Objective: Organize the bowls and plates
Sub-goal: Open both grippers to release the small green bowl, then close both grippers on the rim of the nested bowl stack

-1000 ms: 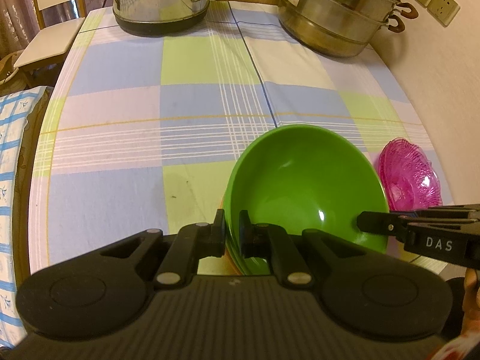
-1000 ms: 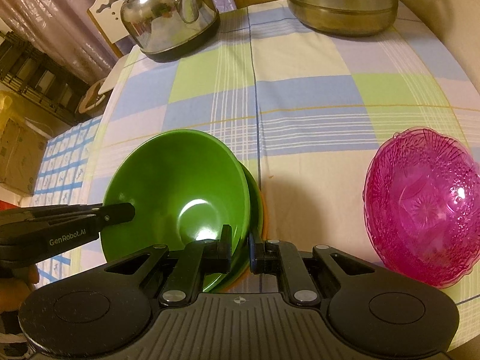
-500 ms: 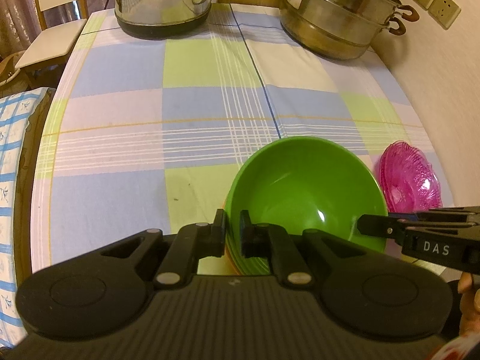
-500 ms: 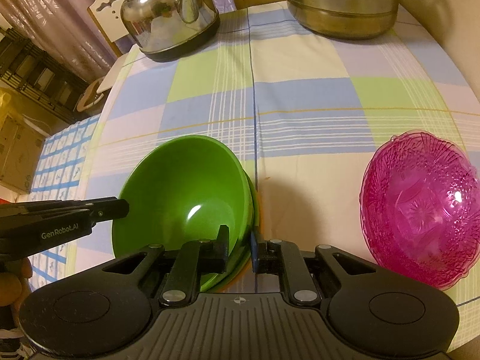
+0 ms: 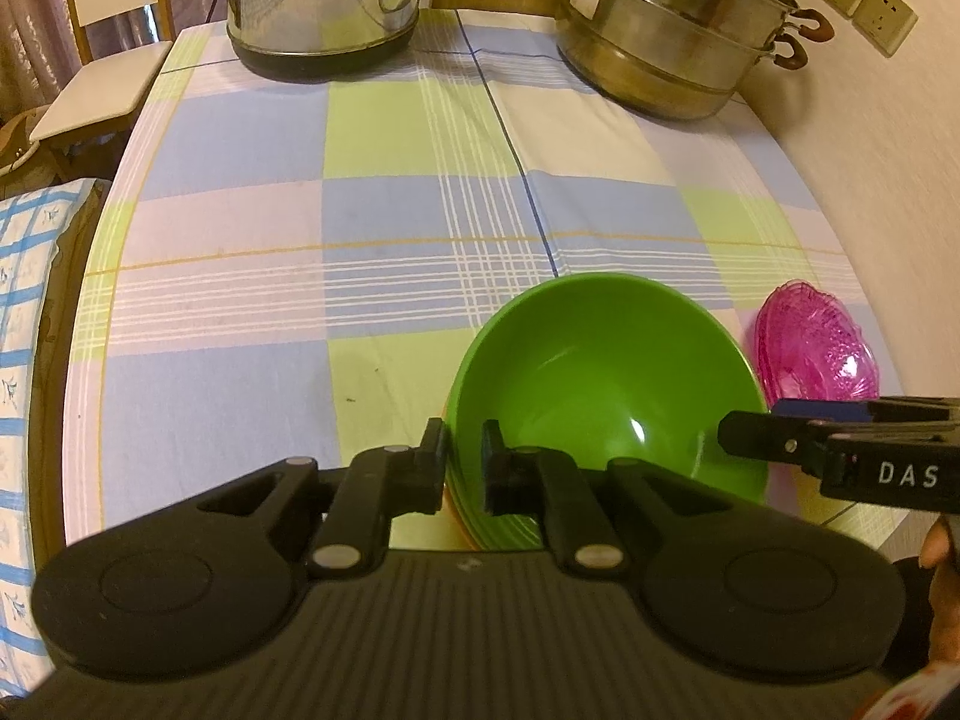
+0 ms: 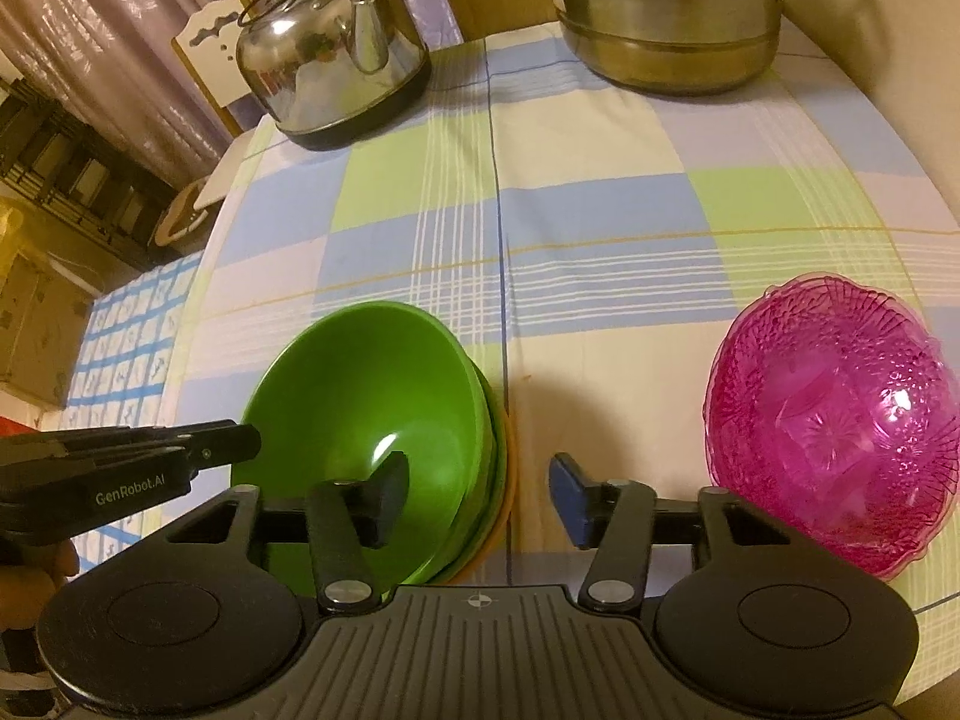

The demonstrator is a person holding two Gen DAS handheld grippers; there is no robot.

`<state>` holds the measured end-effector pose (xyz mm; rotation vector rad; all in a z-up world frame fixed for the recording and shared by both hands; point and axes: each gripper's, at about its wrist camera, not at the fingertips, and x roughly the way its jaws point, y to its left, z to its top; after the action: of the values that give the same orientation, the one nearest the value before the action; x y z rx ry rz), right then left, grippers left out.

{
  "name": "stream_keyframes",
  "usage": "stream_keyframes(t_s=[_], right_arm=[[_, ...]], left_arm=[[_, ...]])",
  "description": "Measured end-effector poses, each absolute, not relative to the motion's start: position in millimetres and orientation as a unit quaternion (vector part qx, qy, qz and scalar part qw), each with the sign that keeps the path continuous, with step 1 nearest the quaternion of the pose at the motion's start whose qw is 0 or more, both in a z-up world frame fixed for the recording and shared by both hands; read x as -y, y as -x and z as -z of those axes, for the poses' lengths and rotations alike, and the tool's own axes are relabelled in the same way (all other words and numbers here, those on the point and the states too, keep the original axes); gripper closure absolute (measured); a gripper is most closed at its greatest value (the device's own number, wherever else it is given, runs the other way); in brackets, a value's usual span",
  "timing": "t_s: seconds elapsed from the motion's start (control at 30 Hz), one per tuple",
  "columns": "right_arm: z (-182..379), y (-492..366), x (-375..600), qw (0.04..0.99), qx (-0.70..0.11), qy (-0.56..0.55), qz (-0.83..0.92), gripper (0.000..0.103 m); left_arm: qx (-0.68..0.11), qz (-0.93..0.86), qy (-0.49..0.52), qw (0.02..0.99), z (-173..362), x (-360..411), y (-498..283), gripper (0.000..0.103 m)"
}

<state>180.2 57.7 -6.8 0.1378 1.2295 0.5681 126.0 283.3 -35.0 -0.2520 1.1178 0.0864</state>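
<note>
A green bowl (image 5: 606,378) sits on a stack of a green dish and an orange plate (image 6: 509,498) near the table's front edge. My left gripper (image 5: 463,468) is shut on the bowl's near rim. My right gripper (image 6: 480,495) is open, its fingers on either side of the bowl's right rim without touching it; the bowl also shows in the right wrist view (image 6: 372,420). A pink clear bowl (image 6: 834,444) stands apart to the right, and shows in the left wrist view (image 5: 813,348).
A steel kettle (image 5: 324,0) stands at the back left and a steel steamer pot (image 5: 678,30) at the back right. The checked tablecloth (image 5: 384,228) covers the table. A wall (image 5: 900,180) runs along the right; a chair (image 5: 96,90) stands back left.
My right gripper has opened and let go of the green bowl's rim. The bowl has come down onto the stack. My left gripper stays shut on the rim.
</note>
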Motion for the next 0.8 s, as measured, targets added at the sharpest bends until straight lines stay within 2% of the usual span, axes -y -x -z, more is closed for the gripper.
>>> stream_keyframes(t_s=[0.1, 0.3, 0.37, 0.5, 0.53, 0.8], right_arm=[[4.9, -180.7, -55.7, 0.777, -0.568, -0.066, -0.263, 0.049], [2.3, -182.8, -49.1, 0.778, -0.566, -0.069, -0.263, 0.049], [2.3, -183.5, -47.9, 0.777, -0.567, -0.069, -0.264, 0.049], [4.3, -184.3, -47.3, 0.771, -0.571, -0.065, -0.275, 0.048], [5.6, -184.2, -48.0, 0.769, -0.573, -0.062, -0.276, 0.048], [20.4, -185.2, -56.2, 0.757, -0.587, -0.052, -0.281, 0.048]], left_arm=[[-0.526, -0.042, 0.117, 0.841, 33.2, -282.8, -125.8, 0.091], [-0.521, -0.043, 0.113, 0.845, 28.3, -283.3, -124.1, 0.076], [-0.518, -0.043, 0.116, 0.846, 26.6, -284.9, -123.5, 0.061], [-0.512, -0.040, 0.126, 0.849, 24.7, -290.5, -122.4, 0.046], [-0.510, -0.039, 0.130, 0.849, 25.4, -292.4, -122.0, 0.038], [-0.520, -0.027, 0.193, 0.832, 50.6, -308.3, -119.3, 0.037]])
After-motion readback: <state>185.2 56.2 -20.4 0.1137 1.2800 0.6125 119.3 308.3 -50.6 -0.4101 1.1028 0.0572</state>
